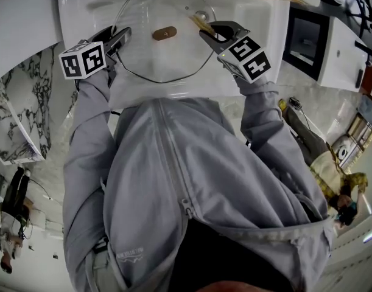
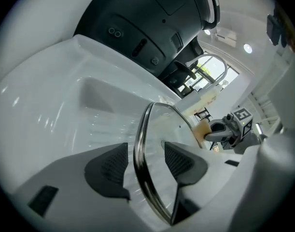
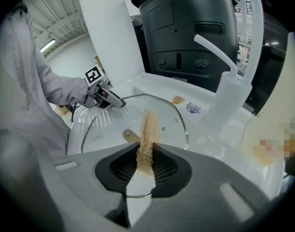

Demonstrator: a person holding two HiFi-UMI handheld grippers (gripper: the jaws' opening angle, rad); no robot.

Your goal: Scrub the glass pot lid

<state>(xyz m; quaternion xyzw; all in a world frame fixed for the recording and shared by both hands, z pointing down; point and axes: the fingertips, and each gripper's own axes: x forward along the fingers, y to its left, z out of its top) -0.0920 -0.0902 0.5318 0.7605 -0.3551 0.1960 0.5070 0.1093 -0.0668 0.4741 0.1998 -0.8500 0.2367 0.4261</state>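
The round glass pot lid with a metal rim and a brown knob lies tilted over the white sink. My left gripper is at the lid's left edge. In the left gripper view the rim runs between the open jaws of the left gripper, with small gaps to both pads. My right gripper is at the lid's right edge, shut on a tan fibrous scrubber. The scrubber sticks out of the right gripper over the lid.
The white sink surrounds the lid. A large black appliance stands behind it, with a white faucet at the right. A small tan scrap lies on the sink ledge. The person's grey jacket fills the near side.
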